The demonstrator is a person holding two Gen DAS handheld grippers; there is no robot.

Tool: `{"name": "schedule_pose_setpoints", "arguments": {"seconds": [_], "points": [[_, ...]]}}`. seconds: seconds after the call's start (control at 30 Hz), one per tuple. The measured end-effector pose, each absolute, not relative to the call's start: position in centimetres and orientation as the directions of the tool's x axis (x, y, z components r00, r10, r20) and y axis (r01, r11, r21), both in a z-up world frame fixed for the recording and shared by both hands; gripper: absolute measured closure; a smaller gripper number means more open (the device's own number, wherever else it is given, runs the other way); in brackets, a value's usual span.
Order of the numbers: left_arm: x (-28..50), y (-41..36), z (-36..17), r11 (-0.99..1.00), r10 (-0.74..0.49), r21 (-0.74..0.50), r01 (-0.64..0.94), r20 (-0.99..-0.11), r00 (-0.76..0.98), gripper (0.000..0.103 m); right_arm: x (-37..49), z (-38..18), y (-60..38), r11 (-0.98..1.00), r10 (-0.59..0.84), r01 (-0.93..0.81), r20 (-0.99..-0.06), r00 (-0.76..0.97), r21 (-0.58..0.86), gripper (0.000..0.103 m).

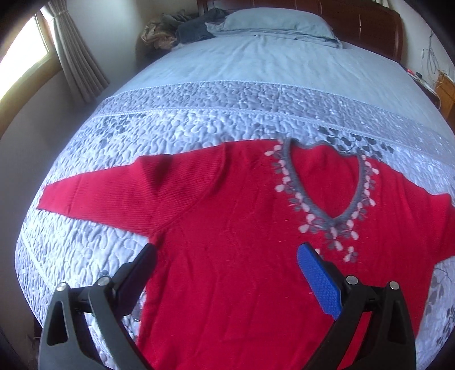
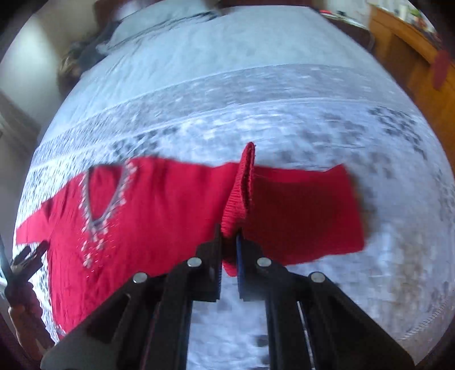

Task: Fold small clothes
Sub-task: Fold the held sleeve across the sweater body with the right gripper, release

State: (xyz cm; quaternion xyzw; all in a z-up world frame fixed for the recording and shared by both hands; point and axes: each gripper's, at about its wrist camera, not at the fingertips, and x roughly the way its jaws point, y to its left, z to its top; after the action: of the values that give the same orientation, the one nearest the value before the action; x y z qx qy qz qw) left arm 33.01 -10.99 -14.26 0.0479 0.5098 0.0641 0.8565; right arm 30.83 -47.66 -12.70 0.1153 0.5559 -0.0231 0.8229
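A small red sweater [image 1: 241, 242] with a grey V-neck trimmed in pink and grey leaves lies face up on the quilted blue bedspread [image 1: 170, 119], its left sleeve [image 1: 119, 187] spread out flat. My left gripper [image 1: 227, 256] is open and empty, just above the sweater's body. My right gripper [image 2: 229, 236] is shut on the cuff of the right sleeve [image 2: 241, 193] and holds it lifted above the bed; the rest of the sweater [image 2: 159, 205] lies to the left. The left gripper [image 2: 28, 257] shows at the far left edge of the right wrist view.
A blue pillow [image 1: 278, 22] and a heap of dark clothes [image 1: 182, 28] lie at the head of the bed by a wooden headboard [image 1: 369, 20]. A window with curtains [image 1: 76, 57] is on the left. Wooden furniture [image 2: 412, 57] stands to the right.
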Motion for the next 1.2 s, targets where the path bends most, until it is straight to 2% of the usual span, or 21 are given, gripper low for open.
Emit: {"name": "schedule_pose_setpoints", "arguments": {"seconds": [0.2,0.23,0.3,0.4,0.6,0.63,0.7,0.87,1.03,1.17,1.2], "points": [[33.1,-9.4,-13.9,0.994,0.107,0.093,-0.053,-0.880,0.463,0.004,34.4,-15.6,-37.1,0.962,0.242,0.042,-0.912,0.331,0.270,0.095],[33.1,-9.4,-13.9,0.996,0.092,0.077,-0.050,-0.882,0.462,0.004,34.7,-16.1,-36.3,0.951,0.284,0.029,-0.905,0.318,0.309,0.092],[33.3,-9.7,-14.1,0.998,0.065,0.053,-0.040,-0.889,0.454,0.004,35.0,-16.9,-34.9,0.941,0.318,0.016,-0.903,0.290,0.337,0.080],[33.6,-10.8,-14.8,1.000,-0.011,-0.012,0.001,-0.907,0.421,0.004,33.8,-16.1,-35.6,0.953,0.285,0.011,-0.903,0.321,0.304,0.076],[34.1,-16.9,-17.3,0.946,-0.316,-0.279,0.166,-0.907,0.279,0.007,28.8,-14.1,-43.0,0.952,0.231,0.092,-0.881,0.414,0.293,0.076],[34.3,-18.2,-17.9,0.924,-0.373,-0.336,0.185,-0.898,0.233,0.015,28.0,-14.2,-43.9,0.954,0.221,0.096,-0.883,0.414,0.284,0.076],[34.7,-20.4,-19.1,0.891,-0.439,-0.406,0.202,-0.883,0.164,0.022,26.2,-14.4,-45.2,0.956,0.210,0.101,-0.885,0.416,0.275,0.076],[36.3,-23.6,-21.7,0.856,-0.503,-0.483,0.183,-0.861,0.080,0.038,22.9,-15.5,-46.9,0.962,0.187,0.100,-0.880,0.438,0.254,0.076],[37.4,-24.8,-23.7,0.866,-0.491,-0.482,0.134,-0.871,0.035,0.058,21.6,-16.7,-47.5,0.951,0.214,0.107,-0.866,0.452,0.291,0.076],[37.7,-25.1,-23.9,0.874,-0.477,-0.467,0.135,-0.877,0.054,0.072,21.3,-17.3,-47.1,0.960,0.183,0.107,-0.870,0.458,0.258,0.073],[37.9,-25.1,-23.9,0.877,-0.472,-0.462,0.131,-0.880,0.060,0.084,21.2,-17.4,-47.1,0.960,0.182,0.107,-0.870,0.459,0.258,0.073]]}}
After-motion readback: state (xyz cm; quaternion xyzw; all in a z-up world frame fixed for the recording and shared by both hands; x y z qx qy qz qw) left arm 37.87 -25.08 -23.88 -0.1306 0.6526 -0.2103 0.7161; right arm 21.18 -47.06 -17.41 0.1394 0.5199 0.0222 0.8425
